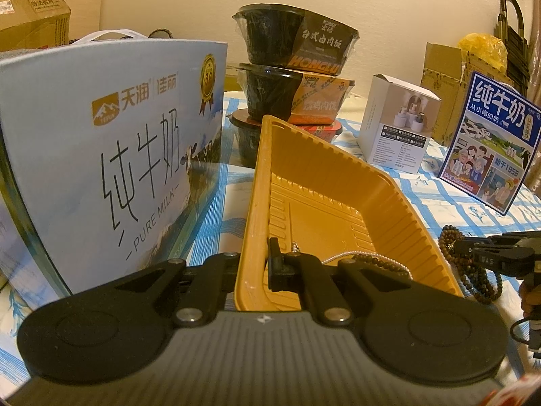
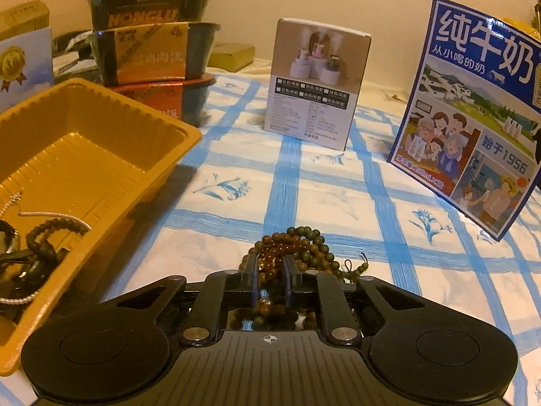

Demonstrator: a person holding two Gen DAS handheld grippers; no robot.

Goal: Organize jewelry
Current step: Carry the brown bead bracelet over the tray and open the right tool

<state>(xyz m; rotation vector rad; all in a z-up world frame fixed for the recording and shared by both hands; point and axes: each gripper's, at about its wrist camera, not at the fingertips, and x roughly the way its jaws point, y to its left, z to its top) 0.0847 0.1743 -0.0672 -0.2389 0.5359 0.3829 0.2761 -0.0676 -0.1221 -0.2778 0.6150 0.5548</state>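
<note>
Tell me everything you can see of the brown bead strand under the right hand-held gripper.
The brown bead strand is a bunched heap of small round beads, wood-like, in brown and olive tones, with a short knotted tassel end at its right. It lies on the blue-checked cloth, outside and to the right of the yellow tray. The right hand-held gripper has its jaws nearly shut, pinching part of the heap; most of the beads spill out in front of it.

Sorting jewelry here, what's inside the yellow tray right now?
Yellow tray holds a dark bead bracelet and a silvery chain. The left gripper hides its near corner.
</note>
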